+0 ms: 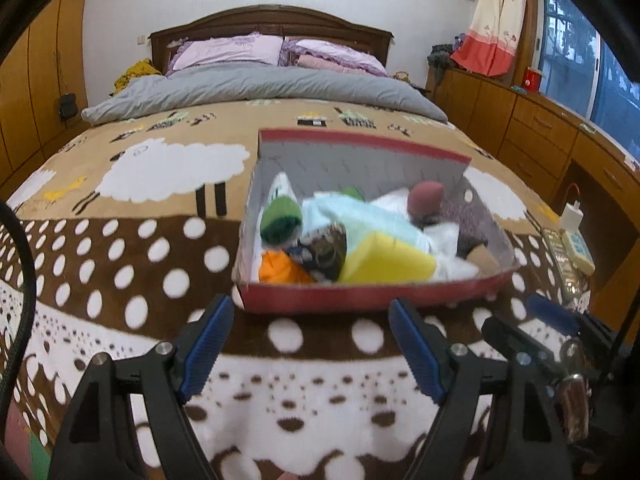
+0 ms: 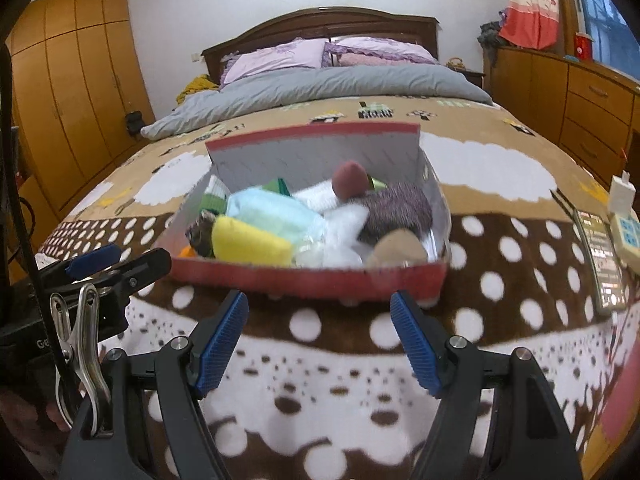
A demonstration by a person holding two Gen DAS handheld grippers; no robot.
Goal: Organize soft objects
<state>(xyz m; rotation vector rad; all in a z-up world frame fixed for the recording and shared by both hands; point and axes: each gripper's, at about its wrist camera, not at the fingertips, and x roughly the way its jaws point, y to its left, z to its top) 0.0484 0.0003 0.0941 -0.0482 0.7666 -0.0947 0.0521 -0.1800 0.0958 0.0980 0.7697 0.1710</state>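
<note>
Soft objects [image 1: 384,258] are heaped in a red box [image 1: 360,294] on the bed [image 1: 120,248], at twelve o'clock of both spread, empty jaws.

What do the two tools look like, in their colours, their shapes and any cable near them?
Both look alike. The left tool has two black angular arms with silver round bolts and ribbed blue pads on the inner faces. The right tool is built the same way. A black cable curves along the left edge of the left view, and a silver metal clip hangs on the side of the left tool.
</note>
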